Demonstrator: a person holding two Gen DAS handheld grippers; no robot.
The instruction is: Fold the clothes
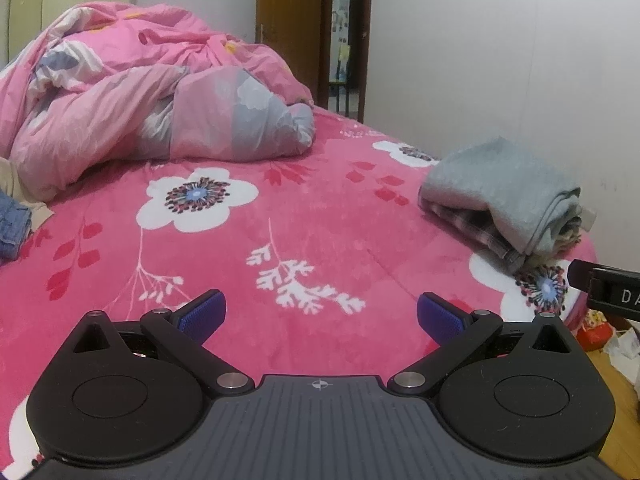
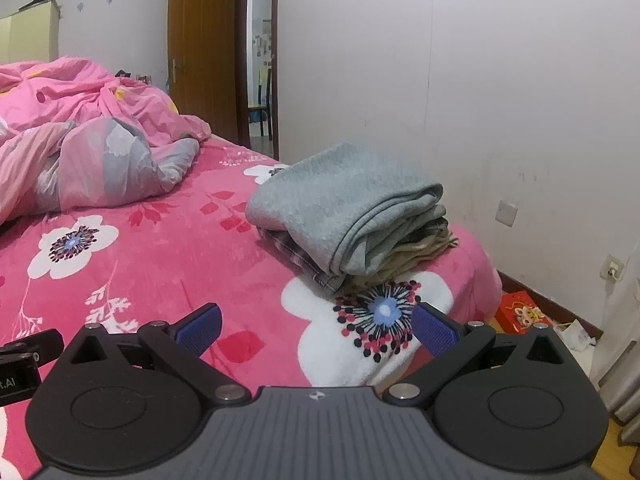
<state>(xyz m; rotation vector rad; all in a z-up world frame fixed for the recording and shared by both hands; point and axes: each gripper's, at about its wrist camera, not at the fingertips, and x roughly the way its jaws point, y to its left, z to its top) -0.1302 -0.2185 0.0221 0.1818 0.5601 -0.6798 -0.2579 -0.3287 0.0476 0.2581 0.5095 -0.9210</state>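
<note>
A stack of folded clothes, a grey garment (image 1: 500, 184) (image 2: 348, 204) on top of a plaid one (image 2: 304, 260) and a khaki one (image 2: 416, 252), lies near the right edge of the bed. My left gripper (image 1: 320, 316) hovers open over the pink floral bedspread (image 1: 280, 232), holding nothing. My right gripper (image 2: 316, 328) is open too, empty, just short of the stack. At the far left lie a denim piece (image 1: 14, 228) and a beige piece (image 1: 16, 184), mostly cut off.
A crumpled pink and grey duvet (image 1: 152, 92) (image 2: 80, 140) fills the back left of the bed. A white wall (image 2: 480, 80) runs along the right side. A red box (image 2: 520, 312) and litter lie on the floor by the bed. An open door (image 1: 296, 20) stands behind.
</note>
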